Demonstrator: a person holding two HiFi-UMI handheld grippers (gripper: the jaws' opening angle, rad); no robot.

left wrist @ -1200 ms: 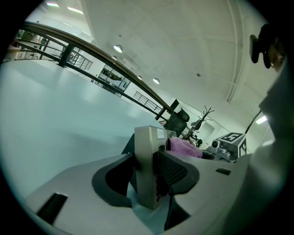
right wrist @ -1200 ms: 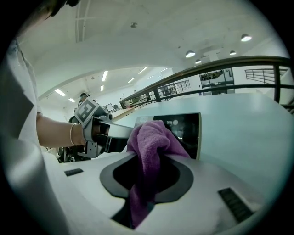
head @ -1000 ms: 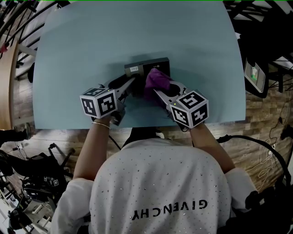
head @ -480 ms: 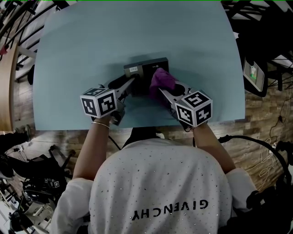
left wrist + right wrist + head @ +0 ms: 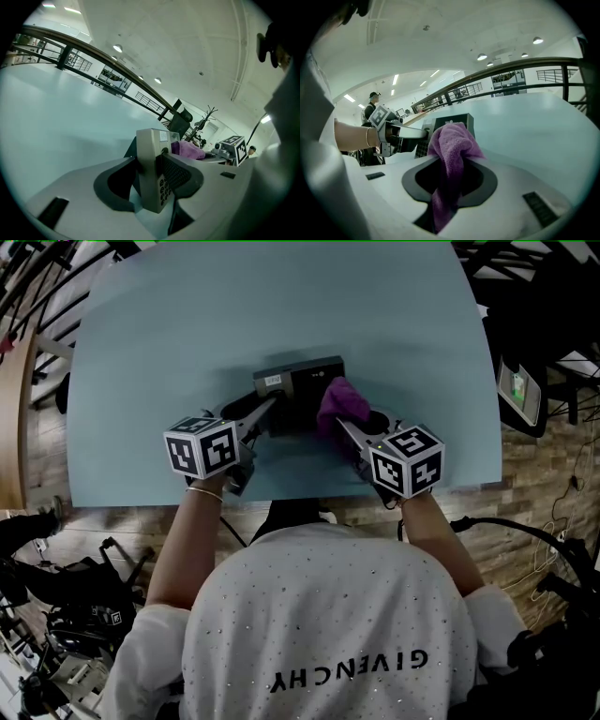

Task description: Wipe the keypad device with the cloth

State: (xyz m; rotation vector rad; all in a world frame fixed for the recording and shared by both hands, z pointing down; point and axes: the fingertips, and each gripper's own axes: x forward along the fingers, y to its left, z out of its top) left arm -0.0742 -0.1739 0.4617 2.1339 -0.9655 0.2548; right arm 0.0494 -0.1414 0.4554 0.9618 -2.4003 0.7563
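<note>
Left hand-held gripper point(image 5: 154, 176), jaws clamped on the near end of the keypad point(image 5: 151, 154), which lies gripped at its left end point(image 5: 281, 382) on the tabletop point(image 5: 187, 324). Right hand-held gripper point(image 5: 451, 164), jaws pinched on a purple cloth point(image 5: 452, 138), whose bunched front meets the keypad's right end in the head view. The two hand-held grippers converge on the keypad from the near edge.

table point(image 5: 187, 334): pale blue | floor point(image 5: 539, 474): wood planks | ceiling point(image 5: 187, 37): white, round lights point(image 5: 117, 48) | railing point(image 5: 93, 52): dark
</note>
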